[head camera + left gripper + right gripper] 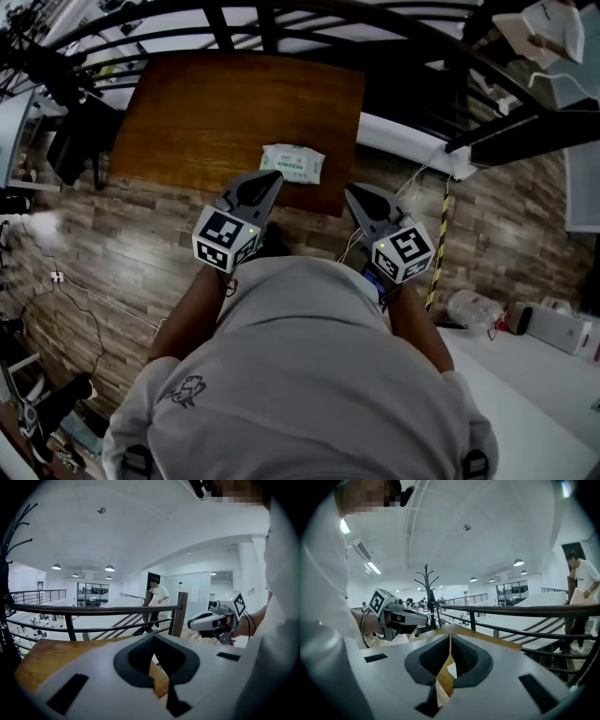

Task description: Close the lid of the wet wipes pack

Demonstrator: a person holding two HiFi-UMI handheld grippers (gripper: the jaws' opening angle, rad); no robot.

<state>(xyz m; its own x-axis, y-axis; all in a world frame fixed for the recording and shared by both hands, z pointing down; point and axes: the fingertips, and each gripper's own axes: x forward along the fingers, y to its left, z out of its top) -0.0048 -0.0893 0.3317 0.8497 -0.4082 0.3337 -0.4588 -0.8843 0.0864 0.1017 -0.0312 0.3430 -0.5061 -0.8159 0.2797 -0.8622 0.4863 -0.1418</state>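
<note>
The wet wipes pack (292, 162), white with green print, lies flat near the front edge of the brown wooden table (187, 112). From here I cannot tell how its lid stands. My left gripper (273, 177) is held just short of the pack's near left corner, its jaws together with nothing in them. To the right of the pack, off the table's front corner, my right gripper (351, 191) is shut and empty. In the left gripper view the left gripper (153, 637) points over the table. The right gripper (450, 635) faces the railing.
A dark metal railing (309, 17) runs behind the table, with stairs beyond it. A person (158, 603) walks past the railing. A coat stand (427, 592) stands at the left. A yellow and black striped pole (439, 246) and a white table (525, 375) are at the right.
</note>
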